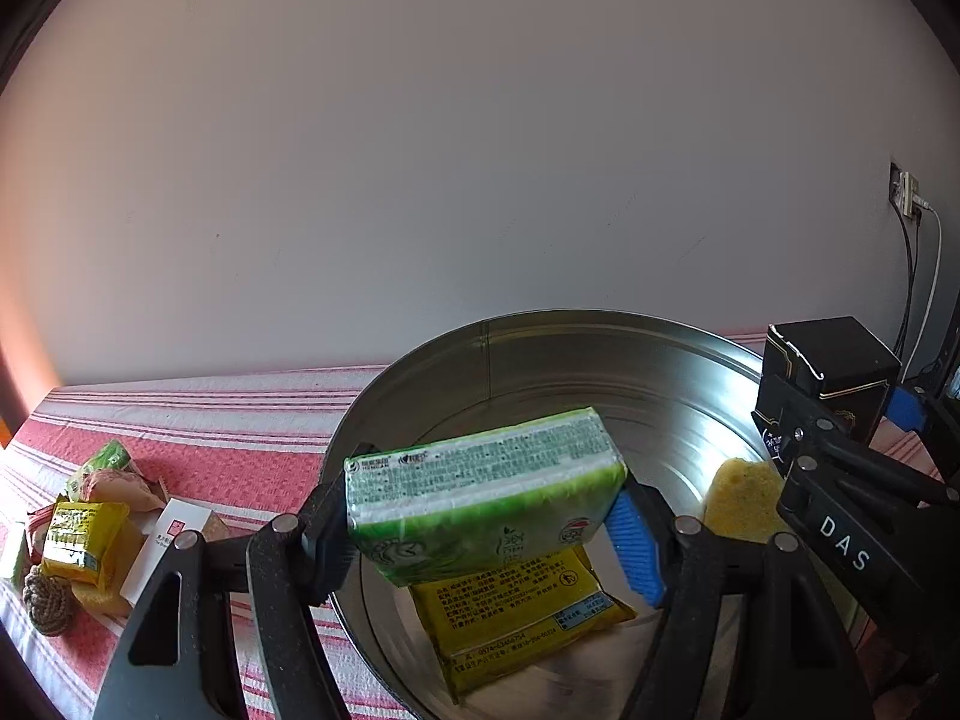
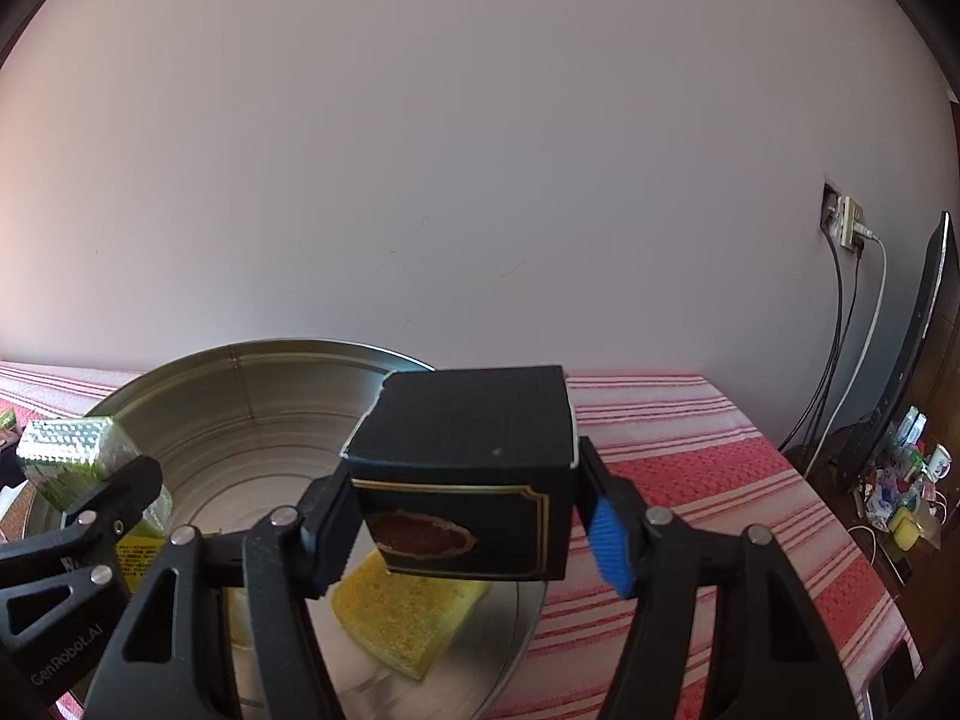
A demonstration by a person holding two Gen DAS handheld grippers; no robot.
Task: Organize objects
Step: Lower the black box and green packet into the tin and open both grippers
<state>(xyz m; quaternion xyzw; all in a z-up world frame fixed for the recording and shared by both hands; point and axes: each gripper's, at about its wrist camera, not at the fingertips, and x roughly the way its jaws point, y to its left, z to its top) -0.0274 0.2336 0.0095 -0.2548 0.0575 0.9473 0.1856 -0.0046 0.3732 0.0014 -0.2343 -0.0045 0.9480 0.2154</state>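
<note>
Both hand-held grippers loaded over the metal basin.

Left hand-held gripper clamps one green tissue pack; right hand-held gripper clamps one black box. Already in basin: one yellow packet, one yellow sponge. Left on tabletop: pile of several small items, count unclear. Judged roughly midway.

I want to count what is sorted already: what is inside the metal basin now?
Lying in the metal basin: a yellow packet and a yellow sponge. The grippers and their held items cover part of the floor, so more could be hidden.
</note>
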